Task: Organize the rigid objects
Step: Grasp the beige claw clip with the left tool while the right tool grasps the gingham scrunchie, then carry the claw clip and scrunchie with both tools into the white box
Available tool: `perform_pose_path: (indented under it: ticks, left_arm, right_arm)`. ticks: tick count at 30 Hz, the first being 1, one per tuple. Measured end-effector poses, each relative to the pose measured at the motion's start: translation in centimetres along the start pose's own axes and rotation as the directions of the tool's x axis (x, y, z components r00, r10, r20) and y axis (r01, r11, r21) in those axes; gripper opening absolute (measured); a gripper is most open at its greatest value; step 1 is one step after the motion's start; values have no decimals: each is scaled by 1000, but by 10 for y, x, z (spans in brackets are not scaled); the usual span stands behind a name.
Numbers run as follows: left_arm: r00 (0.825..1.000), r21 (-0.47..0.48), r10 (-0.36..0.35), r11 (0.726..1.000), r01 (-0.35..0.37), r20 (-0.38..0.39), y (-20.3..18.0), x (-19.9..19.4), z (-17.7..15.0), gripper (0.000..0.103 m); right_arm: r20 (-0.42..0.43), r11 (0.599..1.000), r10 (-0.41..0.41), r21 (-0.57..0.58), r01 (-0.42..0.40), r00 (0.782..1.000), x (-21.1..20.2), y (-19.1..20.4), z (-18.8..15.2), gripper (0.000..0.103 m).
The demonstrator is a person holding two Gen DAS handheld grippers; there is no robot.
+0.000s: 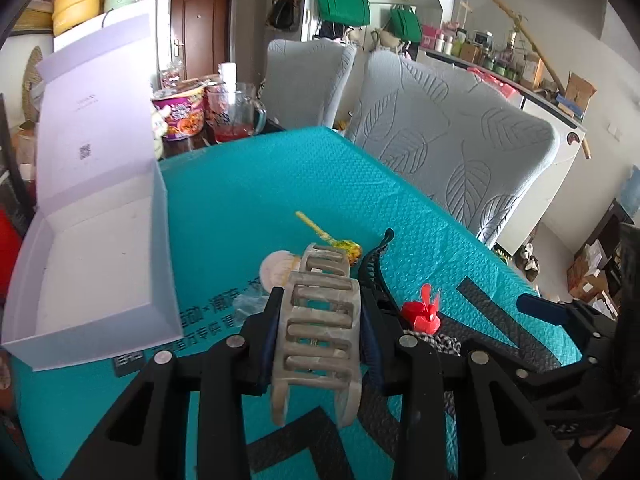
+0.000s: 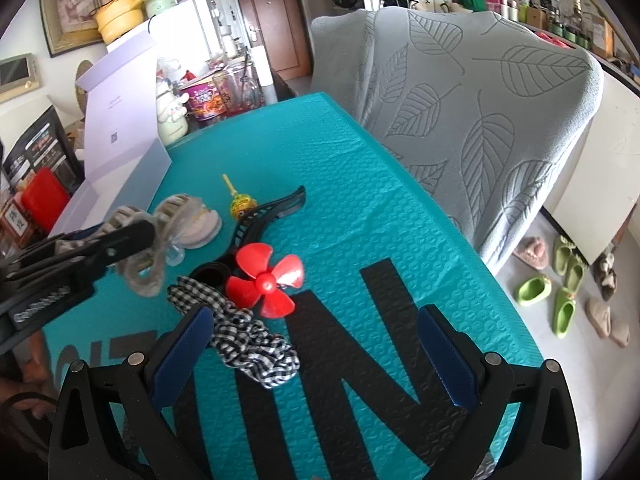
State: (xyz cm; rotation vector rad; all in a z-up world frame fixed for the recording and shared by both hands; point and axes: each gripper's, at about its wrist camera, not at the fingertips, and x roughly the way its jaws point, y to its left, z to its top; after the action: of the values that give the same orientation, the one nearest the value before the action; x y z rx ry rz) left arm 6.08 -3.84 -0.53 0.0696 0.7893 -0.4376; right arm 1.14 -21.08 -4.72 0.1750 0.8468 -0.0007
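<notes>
My left gripper (image 1: 320, 308) is shut on a grey-beige hair claw clip (image 1: 318, 328), which it holds a little above the teal mat (image 1: 248, 184). The same clip (image 2: 154, 252) shows at the left of the right wrist view, raised off the mat. My right gripper (image 2: 316, 320) stands open low over the mat, holding nothing. Just ahead of it lie a red propeller (image 2: 266, 280) and a black-and-white checked scrunchie (image 2: 252, 340). Farther off are a black hair clip (image 2: 272, 212), a yellow lollipop (image 2: 240, 204) and a round white disc (image 2: 202, 224).
An open white box (image 1: 92, 264) with its lid up stands at the mat's left edge. Behind the mat are a noodle cup (image 1: 182, 114) and a glass mug (image 1: 236, 112). Two covered chairs (image 1: 452, 148) line the table's right side.
</notes>
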Motion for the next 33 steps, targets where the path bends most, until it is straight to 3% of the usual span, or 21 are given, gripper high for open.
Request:
perform_pose_path:
  ticks: [7, 18, 22, 25, 33]
  left_arm:
    - [999, -44, 28, 999, -27, 24, 18, -28, -12, 36]
    - [997, -107, 82, 991, -80, 9, 42, -40, -38, 36]
    - [995, -127, 100, 987, -98, 7, 47, -45, -45, 36]
    - [995, -140, 99, 985, -97, 10, 51, -49, -50, 36]
    - [993, -154, 114, 982, -108, 31, 52, -68, -64, 36]
  right_arm:
    - [-7, 998, 58, -31, -58, 998, 4, 15, -6, 102]
    - [-80, 991, 102, -76, -108, 992, 23, 36, -20, 74]
    - [-87, 993, 44, -103, -53, 995, 26, 41, -24, 38]
    - [-86, 993, 39, -108, -48, 996, 23, 42, -27, 27]
    - [-40, 987, 71, -139, -76, 997, -2, 54, -38, 24]
